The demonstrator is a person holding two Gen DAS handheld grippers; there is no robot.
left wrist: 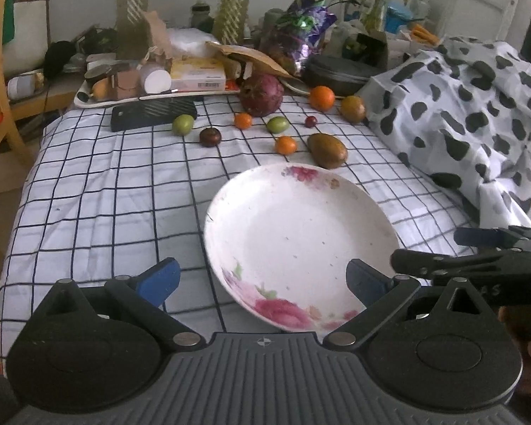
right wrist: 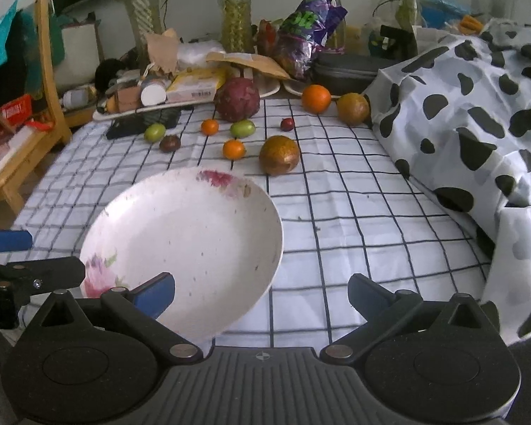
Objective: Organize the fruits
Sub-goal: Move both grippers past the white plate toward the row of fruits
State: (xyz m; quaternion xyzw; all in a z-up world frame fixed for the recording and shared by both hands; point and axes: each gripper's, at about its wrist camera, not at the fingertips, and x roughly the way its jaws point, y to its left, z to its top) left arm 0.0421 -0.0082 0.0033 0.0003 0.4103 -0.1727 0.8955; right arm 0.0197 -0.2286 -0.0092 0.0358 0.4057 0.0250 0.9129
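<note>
While both the left gripper (left wrist: 262, 279) and the right gripper (right wrist: 262, 290) hovered with jaws wide apart and empty, the plate (left wrist: 301, 241) lay empty on the checked cloth (left wrist: 106, 194). The fruits, such as the mango (left wrist: 327, 150), sat loose beyond it, so a careless push could have rolled them off the soft surface.

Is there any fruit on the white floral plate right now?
No, the white floral plate holds nothing, and fruits such as the brown oval mango lie beyond it on the checked cloth.

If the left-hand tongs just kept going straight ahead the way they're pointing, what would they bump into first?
Most likely the flowered white plate: the left tongs are open and its near rim already sits between the blue pads. Beyond it lies a brownish-green mango. Height above the plate is hard to judge.
</note>
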